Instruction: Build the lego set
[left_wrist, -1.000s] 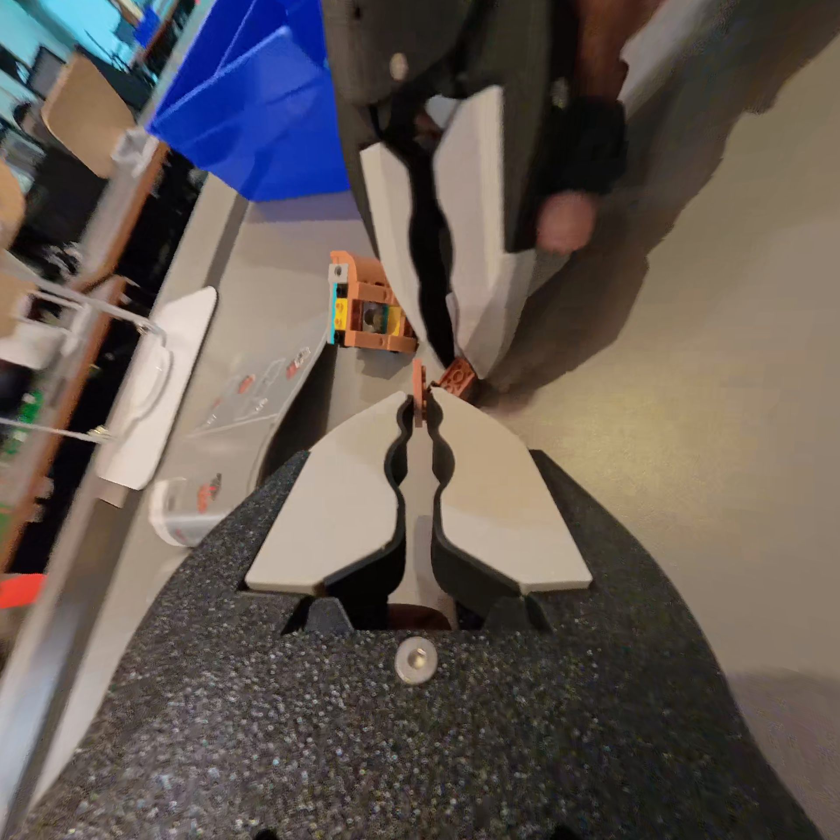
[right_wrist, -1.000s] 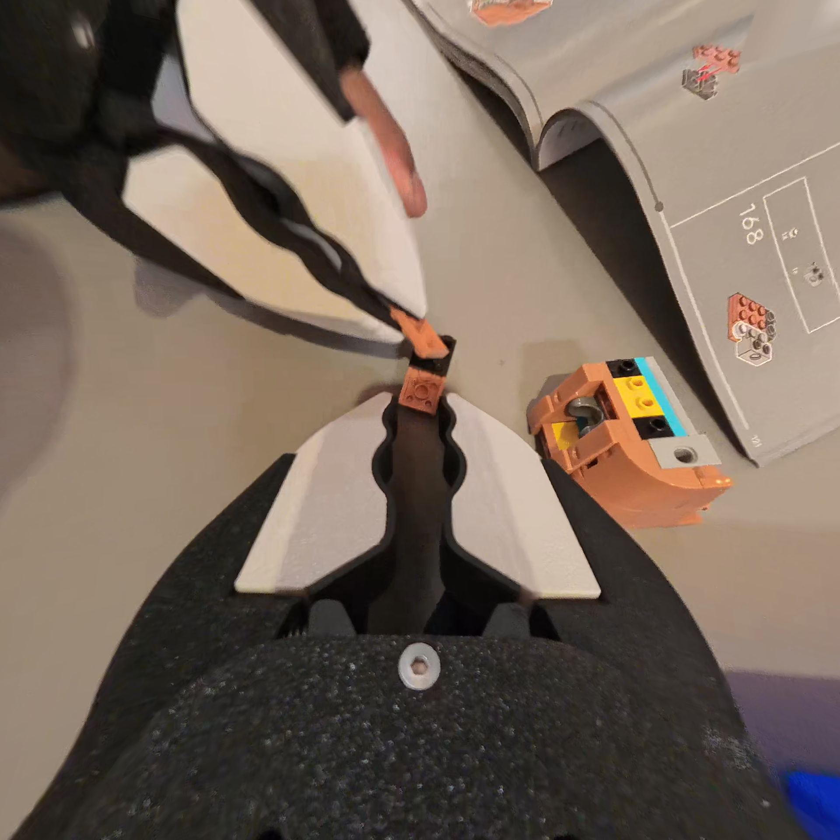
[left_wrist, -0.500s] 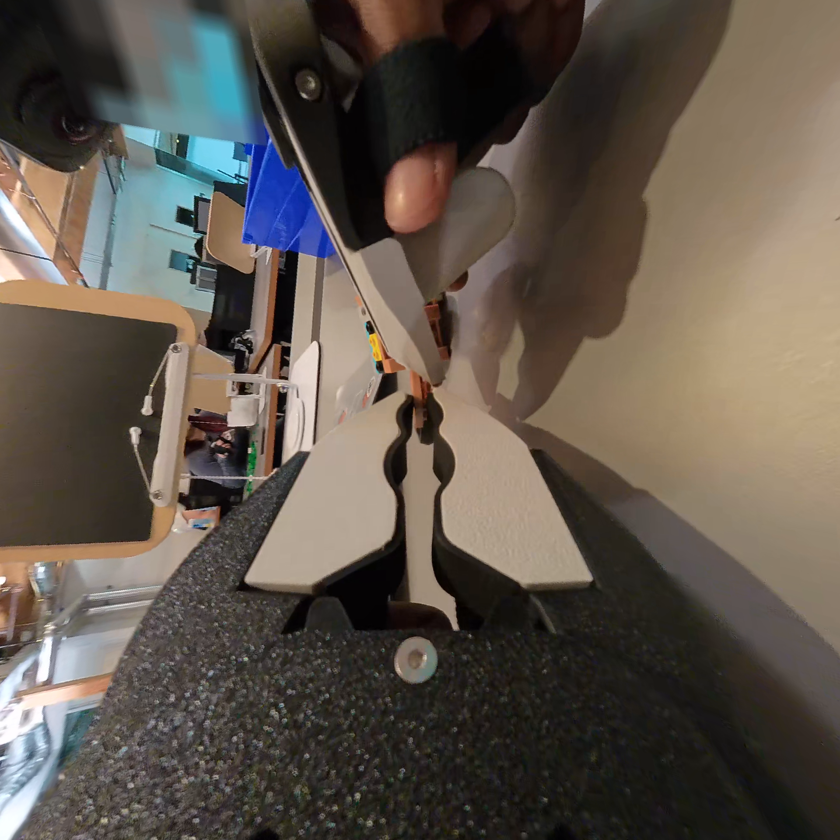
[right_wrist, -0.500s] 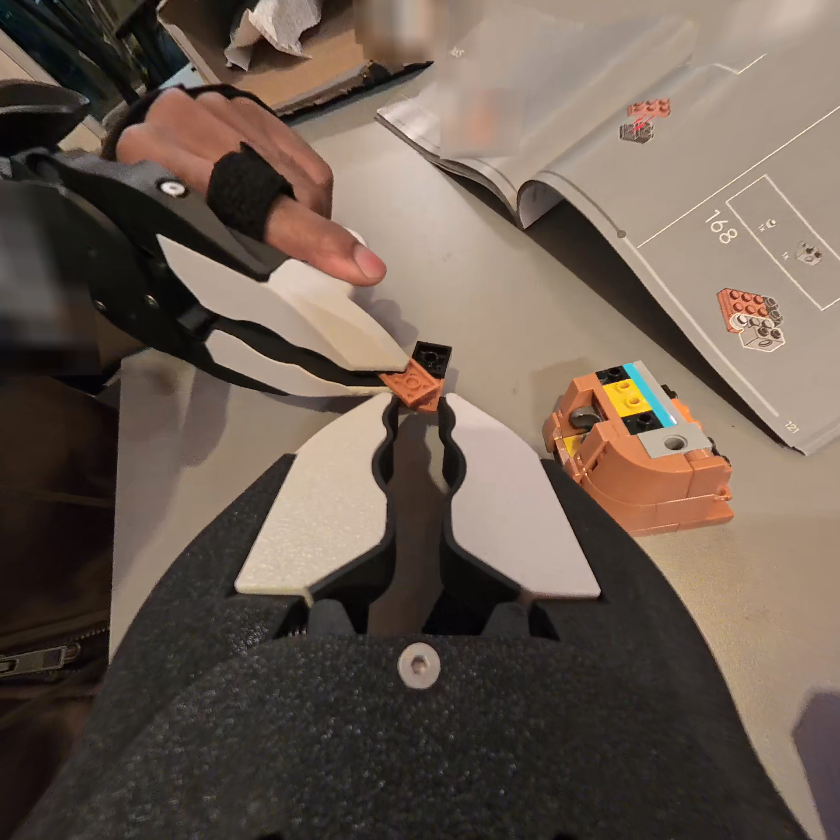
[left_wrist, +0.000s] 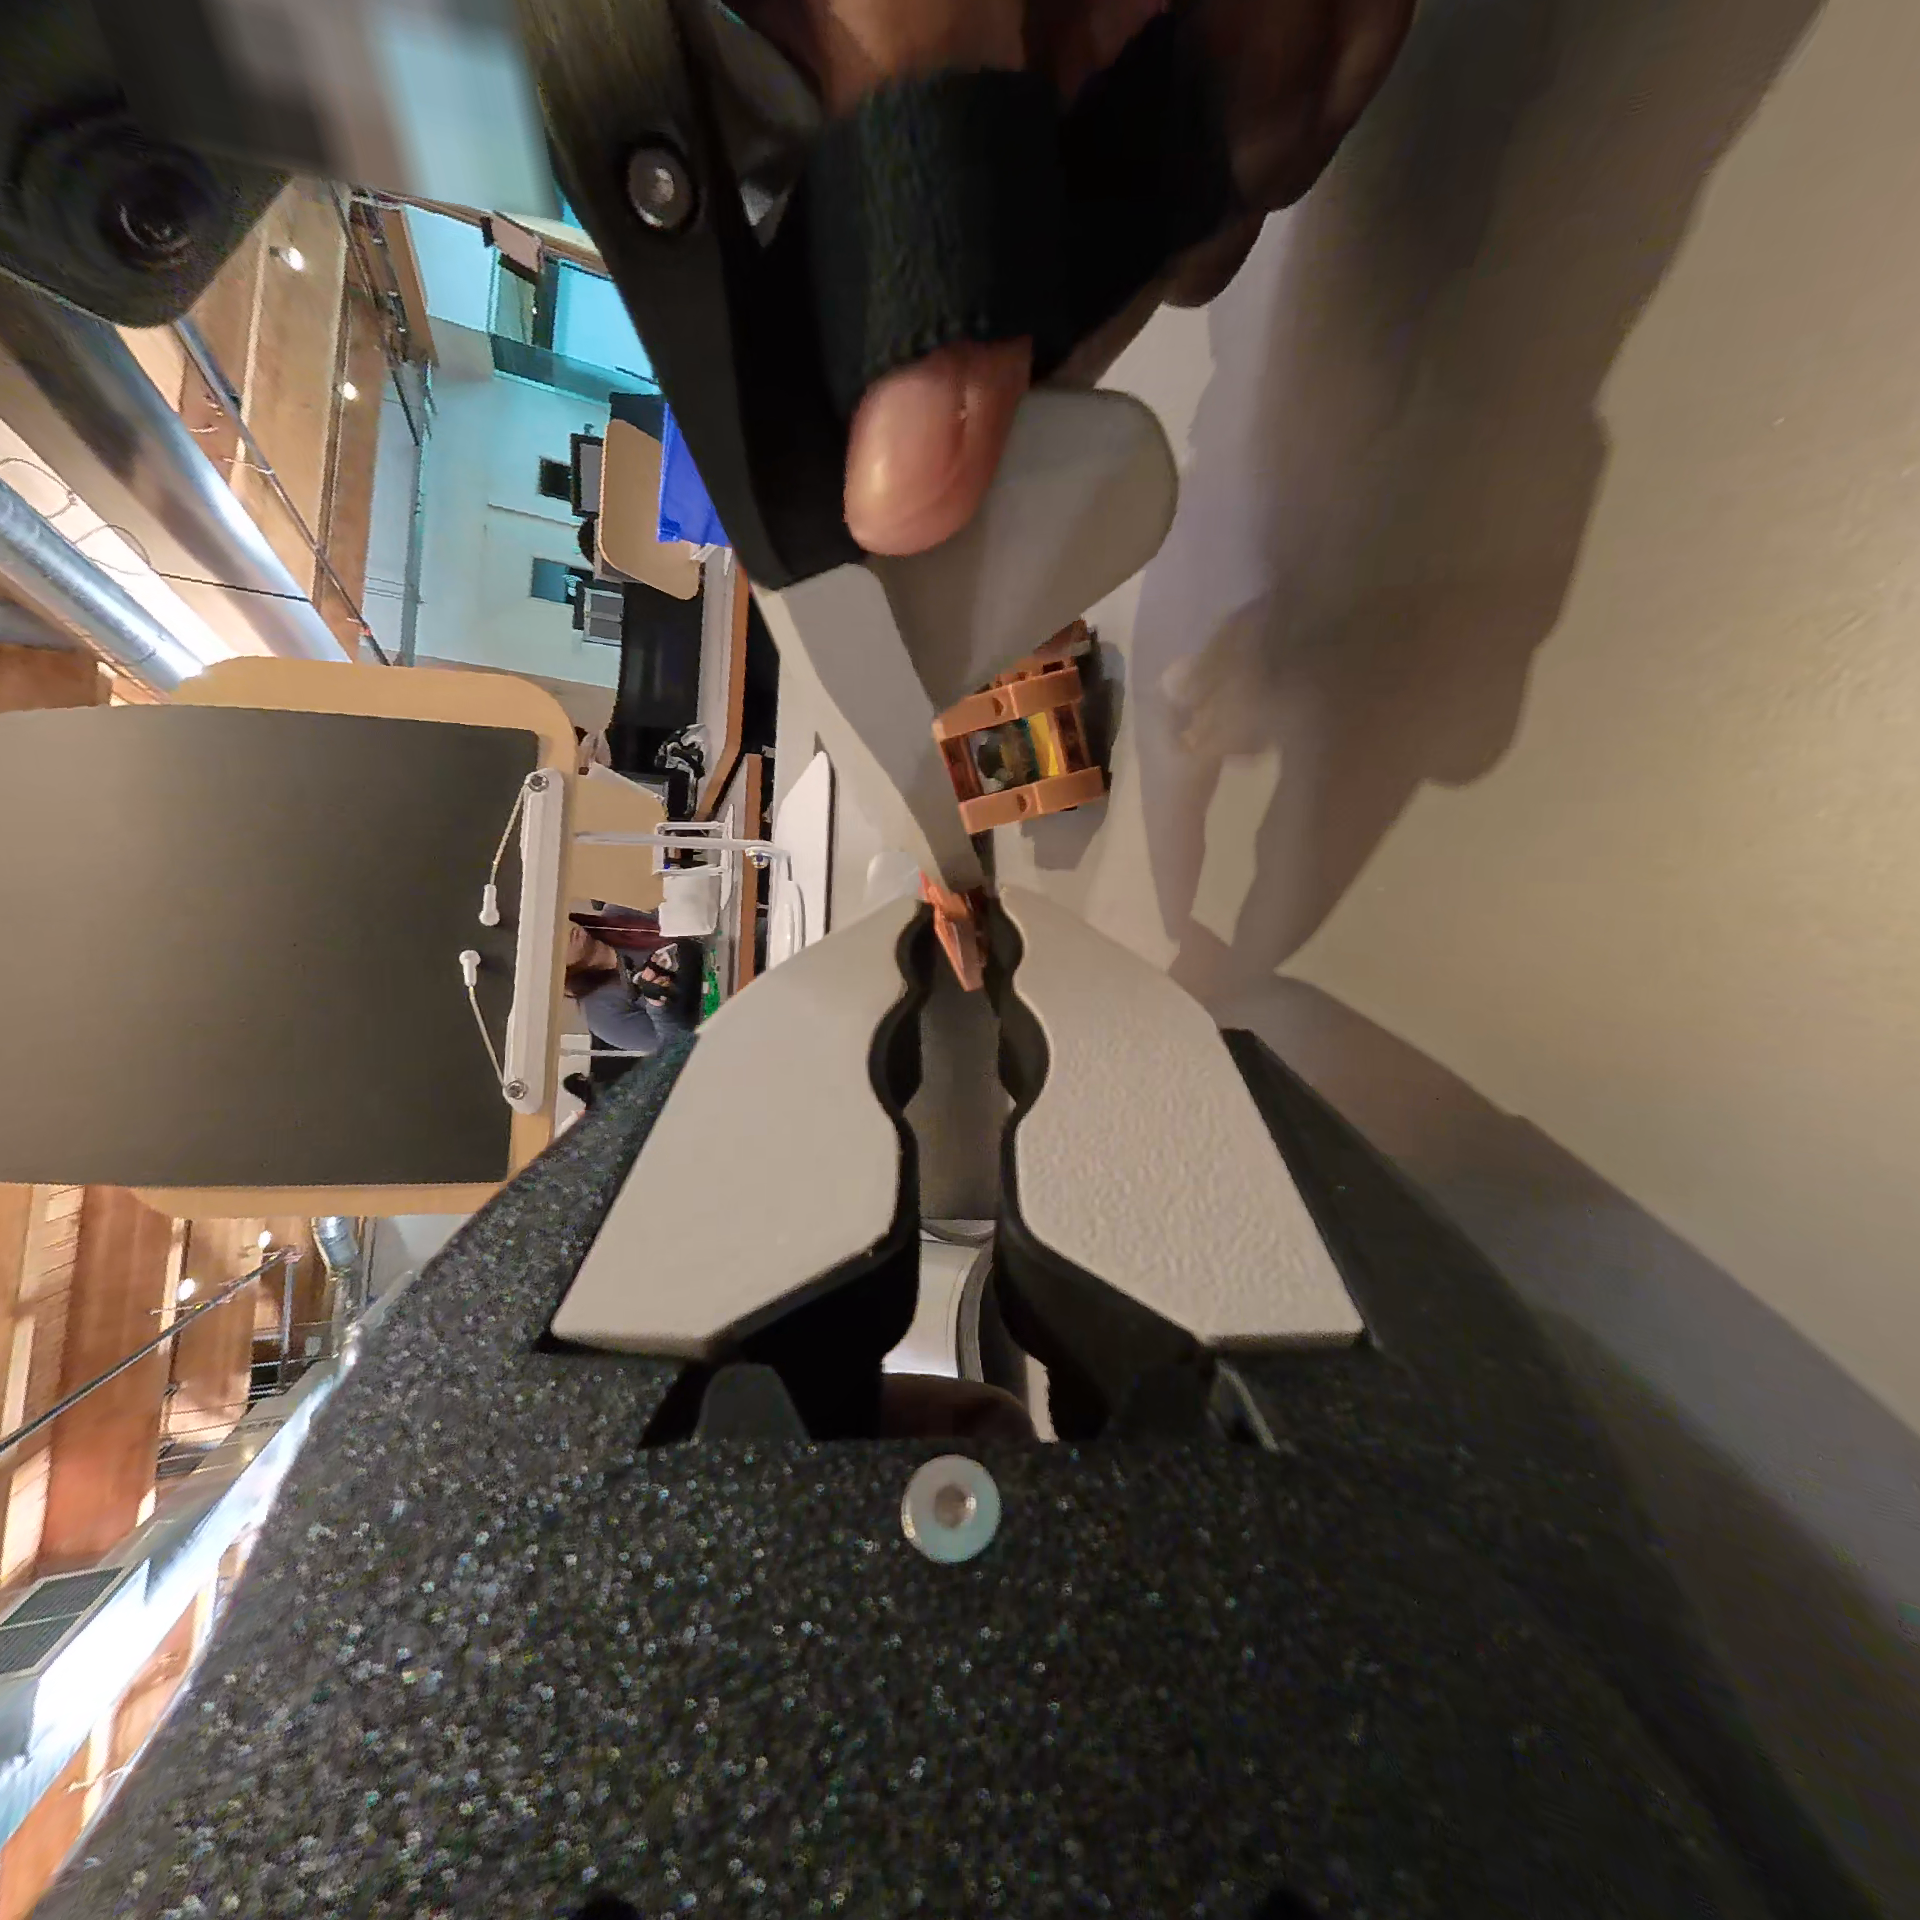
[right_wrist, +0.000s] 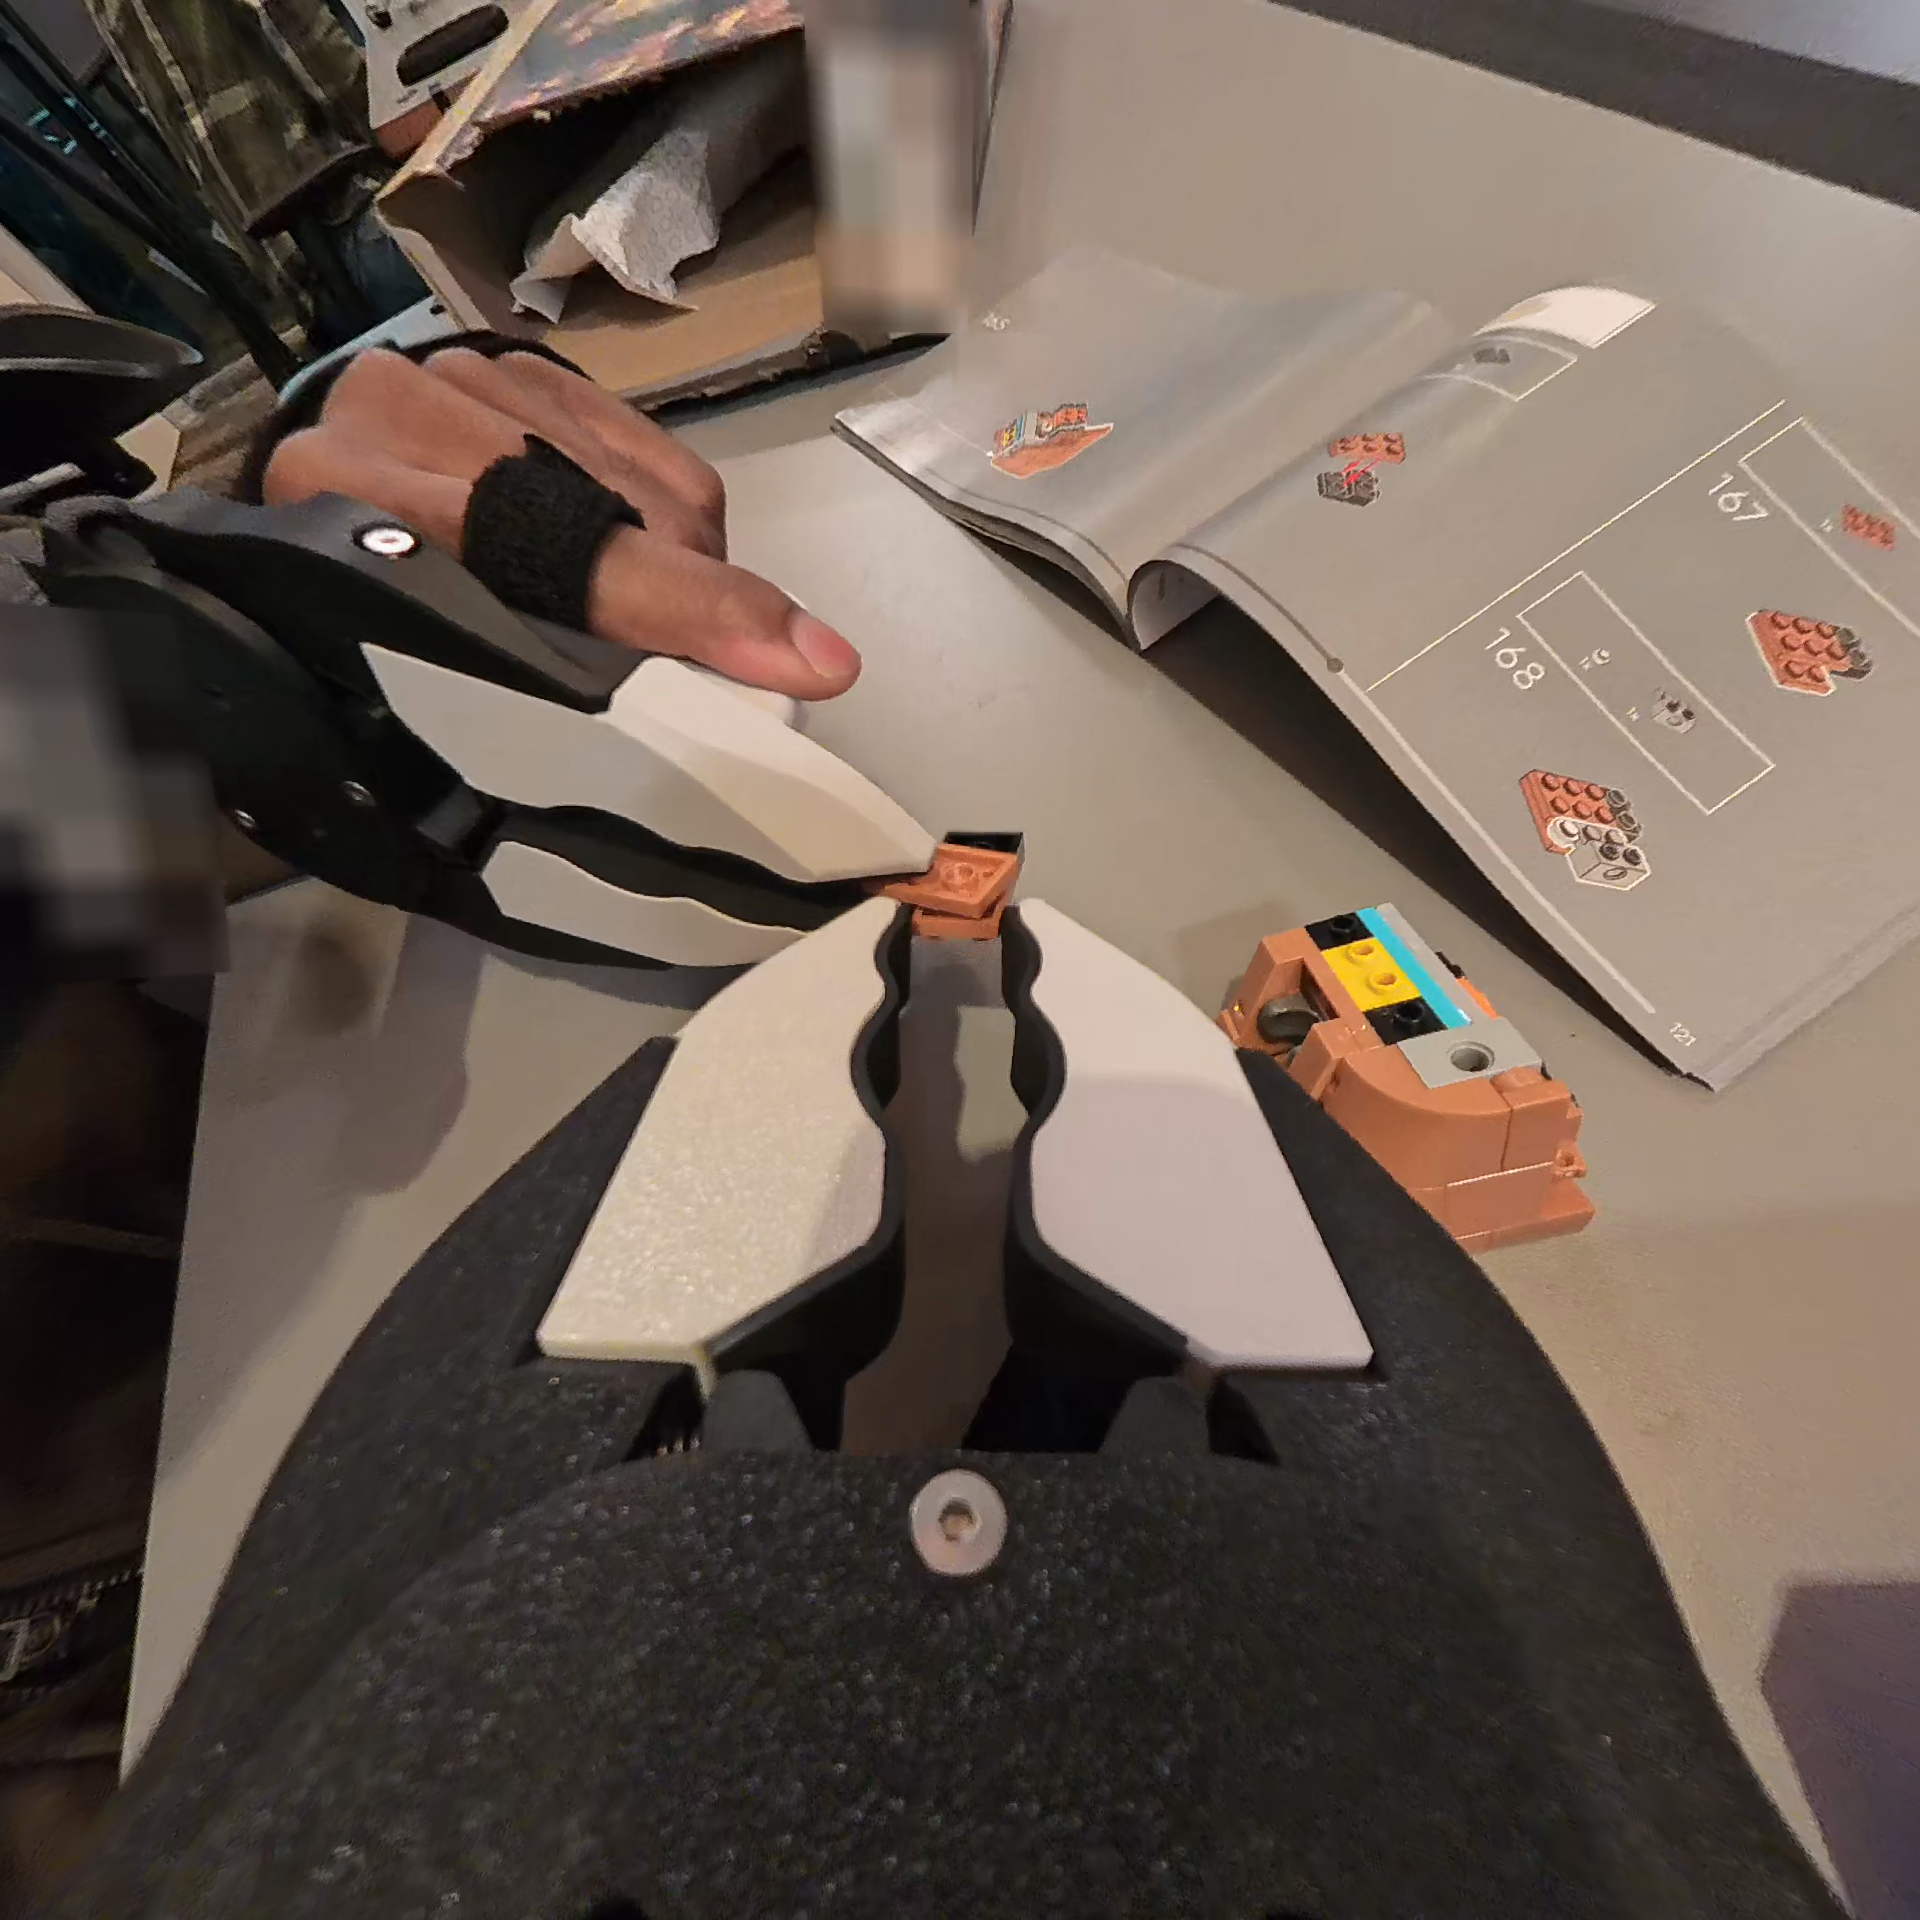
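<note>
My left gripper (left_wrist: 961, 920) is shut on a small orange plate (left_wrist: 961, 951). In the right wrist view it comes in from the left (right_wrist: 902, 871) and holds that plate (right_wrist: 966, 878) flat. My right gripper (right_wrist: 956, 916) is shut on a small orange-and-black piece (right_wrist: 956, 925) right under the plate, and the two touch. A black part (right_wrist: 987, 840) shows just behind them. In the left wrist view the right gripper (left_wrist: 951, 868) comes down from above, tip to tip with mine. The part-built orange model (right_wrist: 1423, 1081) sits on the table to the right; it also shows in the left wrist view (left_wrist: 1023, 748).
An open instruction booklet (right_wrist: 1455, 582) lies at the back right on the grey table (right_wrist: 1039, 644). A torn cardboard box (right_wrist: 644, 208) with crumpled paper stands at the back left. A person's hand (right_wrist: 540, 520) holds the left gripper. Left and right tips are no more than a few centimetres apart.
Both grippers have tilted and closed in on each other. The left gripper's orange plate now lies flat on top of the right gripper's piece instead of meeting it edge-on.
</note>
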